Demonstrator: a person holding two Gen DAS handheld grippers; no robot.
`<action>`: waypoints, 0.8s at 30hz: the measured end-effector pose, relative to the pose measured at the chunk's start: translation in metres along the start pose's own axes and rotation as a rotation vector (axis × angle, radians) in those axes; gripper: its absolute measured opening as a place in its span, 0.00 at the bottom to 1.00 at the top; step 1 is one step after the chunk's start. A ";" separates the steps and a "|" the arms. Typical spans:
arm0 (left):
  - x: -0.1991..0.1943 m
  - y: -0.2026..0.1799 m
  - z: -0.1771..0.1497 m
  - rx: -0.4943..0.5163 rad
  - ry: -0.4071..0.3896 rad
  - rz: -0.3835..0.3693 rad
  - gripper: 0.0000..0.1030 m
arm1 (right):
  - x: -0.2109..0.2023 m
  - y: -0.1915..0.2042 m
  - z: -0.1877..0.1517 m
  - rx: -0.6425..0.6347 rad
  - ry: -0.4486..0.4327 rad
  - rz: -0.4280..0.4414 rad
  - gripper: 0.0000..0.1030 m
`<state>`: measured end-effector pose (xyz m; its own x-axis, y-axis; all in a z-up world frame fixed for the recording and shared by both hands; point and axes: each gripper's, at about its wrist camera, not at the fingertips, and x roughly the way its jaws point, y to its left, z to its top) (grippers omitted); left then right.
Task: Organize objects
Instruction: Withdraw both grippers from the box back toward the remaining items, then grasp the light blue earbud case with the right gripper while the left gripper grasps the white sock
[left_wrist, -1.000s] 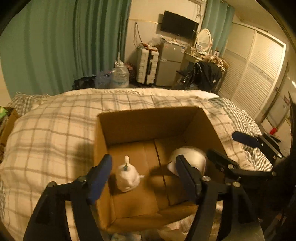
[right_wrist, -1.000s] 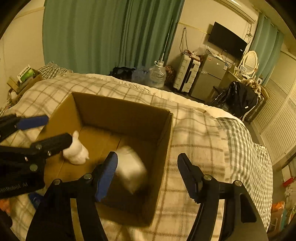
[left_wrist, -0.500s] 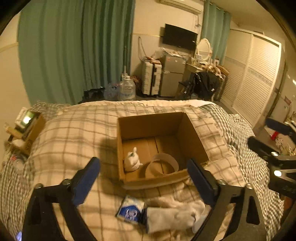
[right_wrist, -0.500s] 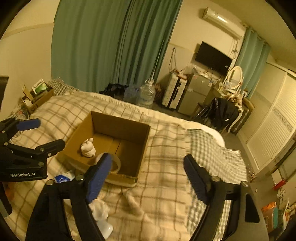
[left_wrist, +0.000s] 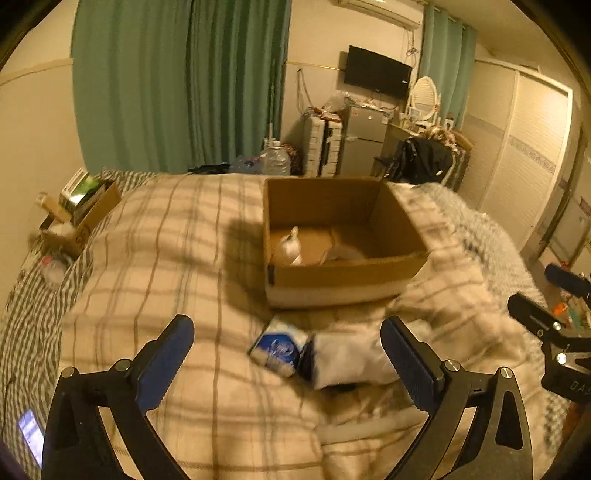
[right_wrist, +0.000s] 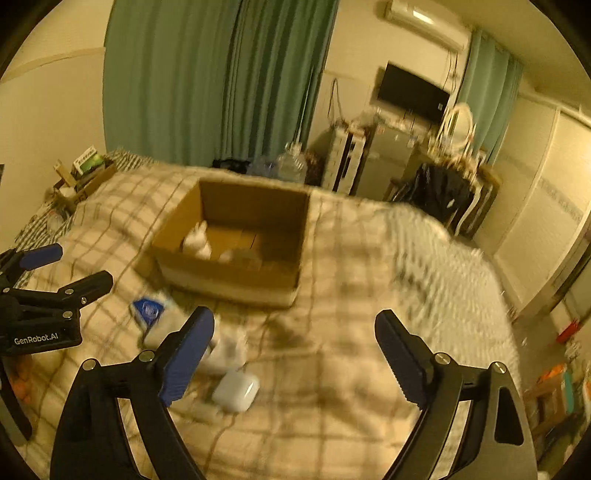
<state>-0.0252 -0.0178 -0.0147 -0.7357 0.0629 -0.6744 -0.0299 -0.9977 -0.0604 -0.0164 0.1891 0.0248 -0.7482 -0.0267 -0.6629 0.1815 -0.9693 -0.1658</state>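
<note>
An open cardboard box (left_wrist: 343, 280) (right_wrist: 229, 275) stands on the checked bedspread. Inside it are a small white figurine (left_wrist: 290, 247) (right_wrist: 195, 242) and a tape roll (left_wrist: 341, 254), mostly hidden by the front wall. In front of the box lie a blue-and-white packet (left_wrist: 279, 347) (right_wrist: 147, 310), white socks (left_wrist: 347, 360) and a white earbud case (right_wrist: 236, 391). My left gripper (left_wrist: 286, 356) is open and empty, above the packet and socks. My right gripper (right_wrist: 295, 350) is open and empty, above the bedspread, right of the earbud case.
A smaller cardboard box (left_wrist: 79, 218) with oddments sits at the bed's left edge. A phone (left_wrist: 31, 437) lies at the near left. Beyond the bed are water jugs (left_wrist: 275, 162), a white suitcase, a small fridge (left_wrist: 364, 140) and a black bag.
Both grippers have pulled back and down from over the box, staying open. The tape roll now lies in the box. The packet, socks and earbud case have come into view.
</note>
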 end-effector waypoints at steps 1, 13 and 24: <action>0.004 0.002 -0.007 -0.004 0.003 0.012 1.00 | 0.010 0.003 -0.009 0.004 0.019 0.016 0.86; 0.051 -0.001 -0.056 0.051 0.142 0.026 1.00 | 0.102 0.043 -0.063 -0.116 0.259 0.042 0.81; 0.045 -0.012 -0.055 0.069 0.141 0.016 1.00 | 0.096 0.046 -0.067 -0.138 0.253 0.075 0.51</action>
<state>-0.0202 -0.0014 -0.0849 -0.6345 0.0449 -0.7716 -0.0688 -0.9976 -0.0015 -0.0371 0.1578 -0.0954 -0.5501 -0.0188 -0.8349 0.3285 -0.9240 -0.1957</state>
